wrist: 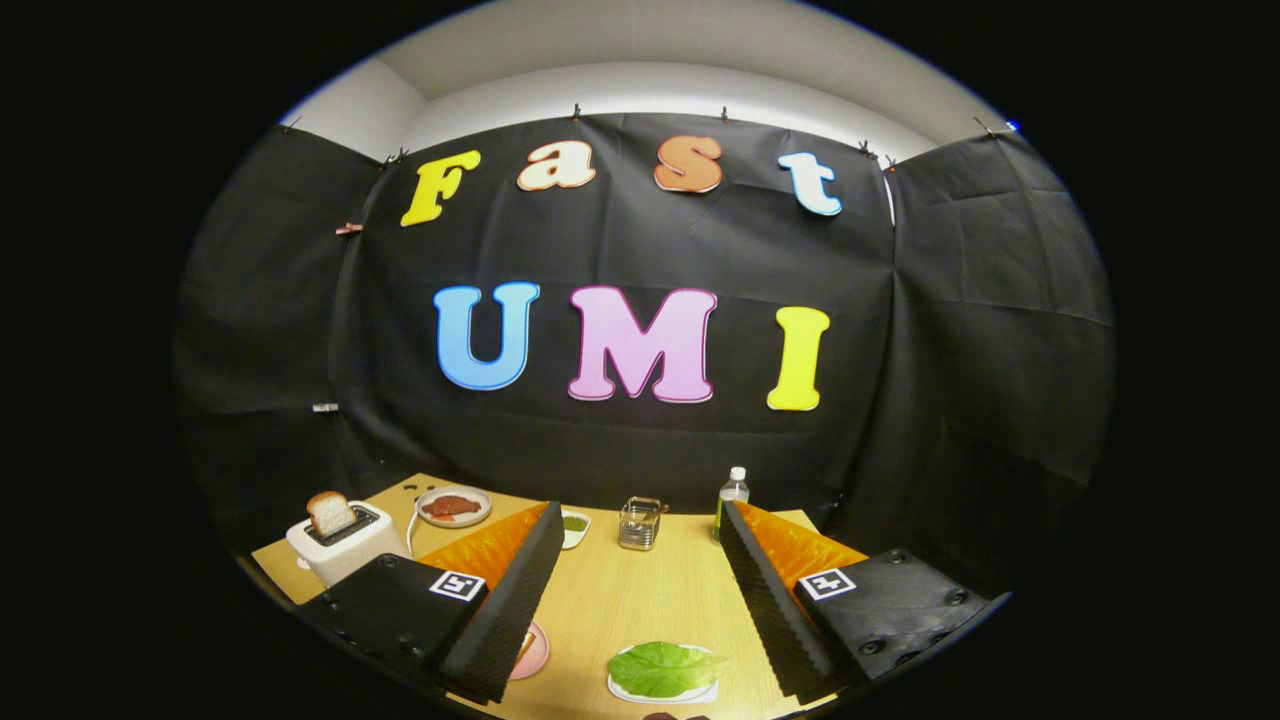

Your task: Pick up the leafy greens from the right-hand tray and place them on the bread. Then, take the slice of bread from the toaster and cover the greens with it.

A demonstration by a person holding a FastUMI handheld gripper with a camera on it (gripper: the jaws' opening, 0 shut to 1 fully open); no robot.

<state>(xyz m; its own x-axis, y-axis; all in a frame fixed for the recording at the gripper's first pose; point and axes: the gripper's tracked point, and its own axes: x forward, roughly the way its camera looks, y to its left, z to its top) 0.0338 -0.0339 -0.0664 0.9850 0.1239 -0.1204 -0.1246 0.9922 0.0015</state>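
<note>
One broad green lettuce leaf [660,668] lies flat on a small white plate [628,692] on the light wooden counter [640,600], its long axis running crosswise to the fingers and its narrower end pointing toward the right finger. The leaf sits between the two fingers of the hand-held gripper [640,545], close to their base and well behind their tips. The hand-held gripper is released, its fingers spread wide with nothing between them but bare counter.

Beside the left finger's base, a pink plate [533,652] peeks out, mostly hidden by the finger, so its contents cannot be told. Farther off beyond the left finger stands a white toaster [340,545] with a slice of pale bread [330,513] upright in its slot. Near it, a round plate with reddish slices [452,506] rests by the booth wall. Ahead of the fingertips are a small white dish holding something green [574,525], a small clear glass container with a metal frame [640,523] and a clear plastic bottle with a white cap [732,495].
</note>
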